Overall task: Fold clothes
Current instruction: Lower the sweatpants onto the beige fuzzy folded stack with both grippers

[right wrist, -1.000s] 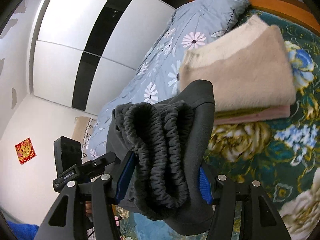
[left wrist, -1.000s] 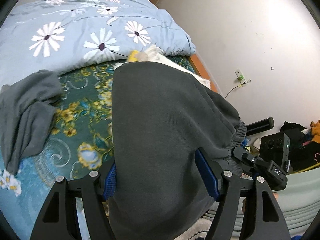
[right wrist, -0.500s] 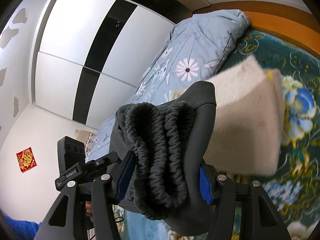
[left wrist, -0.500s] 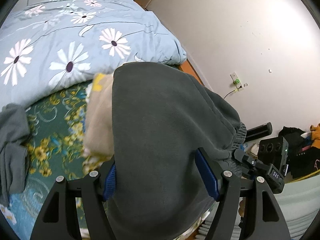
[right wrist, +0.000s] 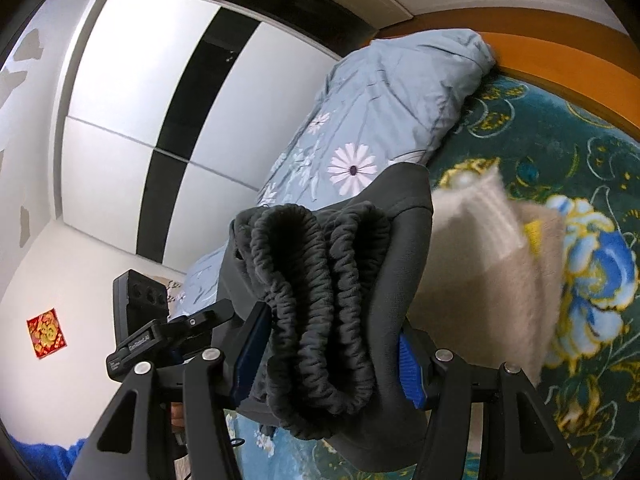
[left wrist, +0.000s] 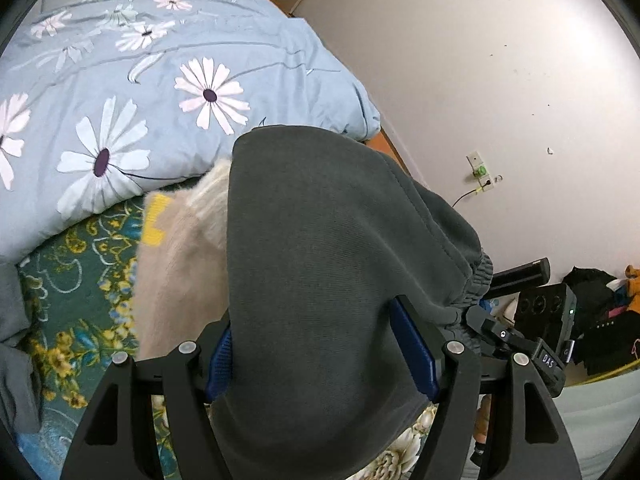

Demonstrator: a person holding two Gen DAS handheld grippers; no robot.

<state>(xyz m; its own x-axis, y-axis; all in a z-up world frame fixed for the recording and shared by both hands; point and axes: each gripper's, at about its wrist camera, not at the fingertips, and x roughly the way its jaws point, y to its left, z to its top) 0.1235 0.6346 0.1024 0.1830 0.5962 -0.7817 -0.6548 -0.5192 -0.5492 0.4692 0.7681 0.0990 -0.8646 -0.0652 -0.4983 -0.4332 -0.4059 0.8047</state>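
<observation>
The left gripper (left wrist: 320, 364) is seen clamped on a folded dark grey garment (left wrist: 320, 280); the fabric fills the whole gap between its 2 blue-padded fingers (left wrist: 412, 356) and bulges forward and below them. The right gripper (right wrist: 324, 352) is likewise clamped on the same dark grey garment (right wrist: 400, 272), at the end where the gathered elastic waistband (right wrist: 316, 292) is bunched in several ribbed layers between the pads. The garment is thus held up off the bed between the 2 grippers, which stand close together: the right gripper's body (left wrist: 516, 344) is seen just beyond the garment's waistband edge in the left wrist view, and the left gripper's body (right wrist: 160, 336) appears beside the fabric in the right wrist view.

Directly behind the held garment, a folded beige fluffy garment (left wrist: 180, 264) is noted lying on the green floral bedspread (left wrist: 80, 280), near the orange wooden bed edge (right wrist: 560, 60). It is blurred in both views. A yellow patch (left wrist: 154, 220) is visible on it. A light blue daisy-print duvet (left wrist: 140, 80) is heaped further back along the bed, reaching that edge. Another grey garment (left wrist: 14, 360) is partly visible at the left margin of the left wrist view, lying on the bedspread.

A white and black wardrobe (right wrist: 160, 120) is recorded beyond the bed, and a wall socket (left wrist: 480, 170) with a cable on the plain wall.
</observation>
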